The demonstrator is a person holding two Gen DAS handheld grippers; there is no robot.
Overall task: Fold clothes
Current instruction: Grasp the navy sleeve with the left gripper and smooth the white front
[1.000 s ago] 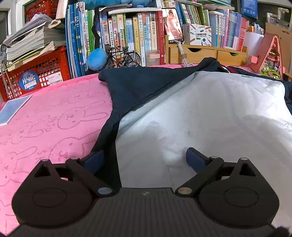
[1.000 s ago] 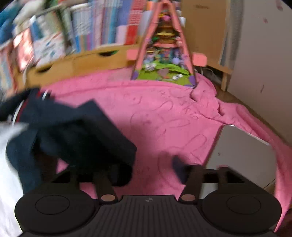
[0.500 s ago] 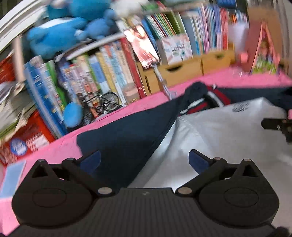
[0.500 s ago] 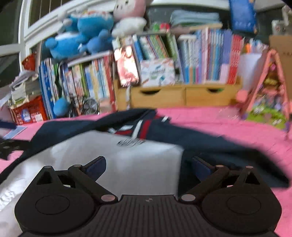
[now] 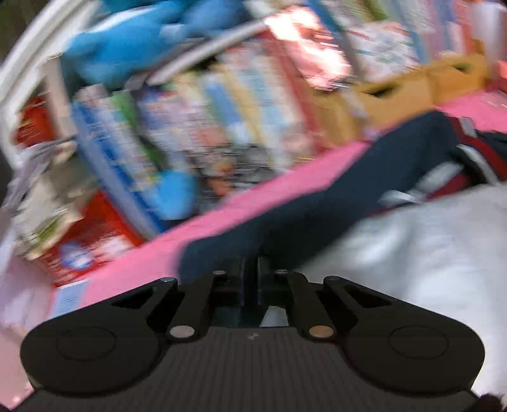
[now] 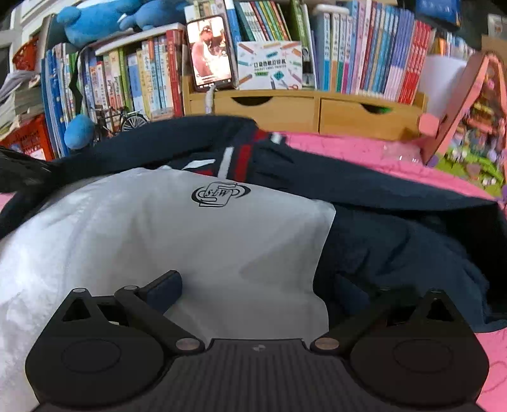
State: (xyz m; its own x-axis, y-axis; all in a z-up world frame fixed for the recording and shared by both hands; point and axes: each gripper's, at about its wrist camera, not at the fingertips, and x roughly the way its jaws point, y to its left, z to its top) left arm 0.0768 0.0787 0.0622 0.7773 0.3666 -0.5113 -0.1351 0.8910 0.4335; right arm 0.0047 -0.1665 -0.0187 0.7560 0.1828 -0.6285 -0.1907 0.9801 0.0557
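A jacket with a white body, navy sleeves and a red-and-white striped collar lies spread on the pink blanket. A dark logo is printed on its white panel. In the blurred left wrist view, my left gripper has its fingers pressed together at the edge of the navy sleeve, beside the white body. My right gripper stands open low over the jacket, its left finger over the white panel and its right finger over navy cloth.
Along the back stand rows of books, a wooden drawer unit, a propped phone, a small bicycle model and blue plush toys. A pink toy house stands at right, a red crate at left.
My left gripper went from open to shut at the navy sleeve edge and is swinging, which blurs its view. My right gripper moved closer over the jacket's white panel and stays open.
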